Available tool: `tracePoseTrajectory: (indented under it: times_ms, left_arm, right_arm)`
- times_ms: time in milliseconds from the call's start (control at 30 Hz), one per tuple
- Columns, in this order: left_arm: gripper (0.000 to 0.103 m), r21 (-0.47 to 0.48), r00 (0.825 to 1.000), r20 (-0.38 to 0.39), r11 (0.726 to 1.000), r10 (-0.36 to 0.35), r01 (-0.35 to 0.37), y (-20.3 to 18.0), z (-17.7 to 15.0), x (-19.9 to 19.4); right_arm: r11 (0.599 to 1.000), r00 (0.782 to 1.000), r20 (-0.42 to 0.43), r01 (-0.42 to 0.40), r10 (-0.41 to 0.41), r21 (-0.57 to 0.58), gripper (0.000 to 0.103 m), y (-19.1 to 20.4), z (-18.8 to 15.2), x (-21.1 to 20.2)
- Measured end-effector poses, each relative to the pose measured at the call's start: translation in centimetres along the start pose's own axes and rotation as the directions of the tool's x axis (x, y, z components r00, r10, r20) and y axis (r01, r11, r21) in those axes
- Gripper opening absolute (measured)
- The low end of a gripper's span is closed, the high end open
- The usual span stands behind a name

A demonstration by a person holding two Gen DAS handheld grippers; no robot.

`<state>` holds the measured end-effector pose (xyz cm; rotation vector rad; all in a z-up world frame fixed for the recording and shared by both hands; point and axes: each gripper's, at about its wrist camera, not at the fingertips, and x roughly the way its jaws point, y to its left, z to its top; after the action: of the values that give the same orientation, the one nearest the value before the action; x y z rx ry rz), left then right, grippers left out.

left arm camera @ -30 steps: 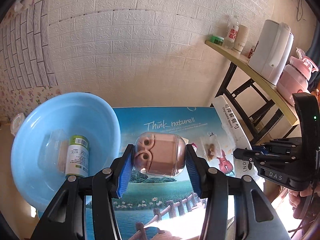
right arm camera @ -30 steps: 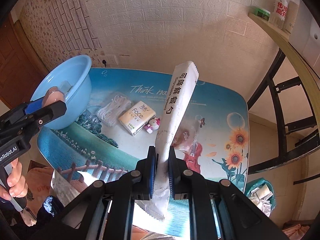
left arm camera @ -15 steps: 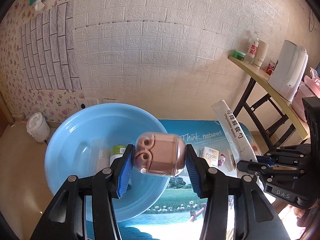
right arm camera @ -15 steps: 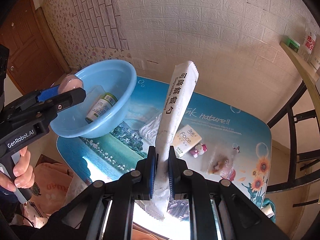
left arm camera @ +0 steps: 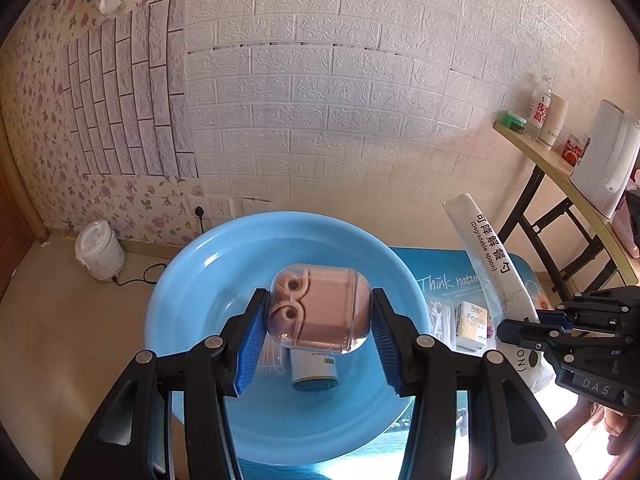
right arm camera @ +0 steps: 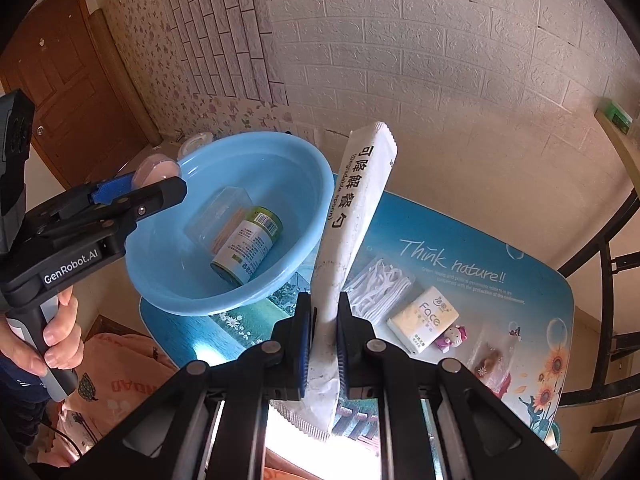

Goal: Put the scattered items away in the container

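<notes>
Below the left tongs (left arm camera: pixel 318 316) the blue basin (left arm camera: pixel 208 280) lies open, though a green-labelled bottle (right arm camera: pixel 248 244) and a clear box (right arm camera: pixel 218 216) fill its middle. Right of the right tongs (right arm camera: pixel 323 320), a floss bag (right arm camera: pixel 378 280), tissue pack (right arm camera: pixel 424 318) and small toy (right arm camera: pixel 452 337) crowd the worktop (right arm camera: pixel 472 240); its far edge seems bare.

Seeing white brick wall (left arm camera: pixel 320 92) behind, floral wallpaper (left arm camera: pixel 36 128) lining left side. Am noting wooden door (right arm camera: pixel 52 80) far left, beige floor (left arm camera: pixel 60 320), shelf (left arm camera: pixel 560 168) standing right, sunlight falling across room.
</notes>
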<state>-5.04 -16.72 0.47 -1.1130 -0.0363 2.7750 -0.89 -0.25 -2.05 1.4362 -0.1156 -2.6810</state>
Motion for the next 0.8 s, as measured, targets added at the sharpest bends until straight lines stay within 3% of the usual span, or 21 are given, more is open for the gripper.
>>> tracePoseTrajectory:
  times_ms: [800]
  left_arm:
    - [0.048, -0.017, 0.997, -0.029, 0.997, 0.077, -0.078, 6.6, 0.3, 2.8]
  right_arm:
    - [0.993, 0.995, -0.01, -0.103, 0.102, -0.052, 0.012, 5.7, 5.7, 4.5]
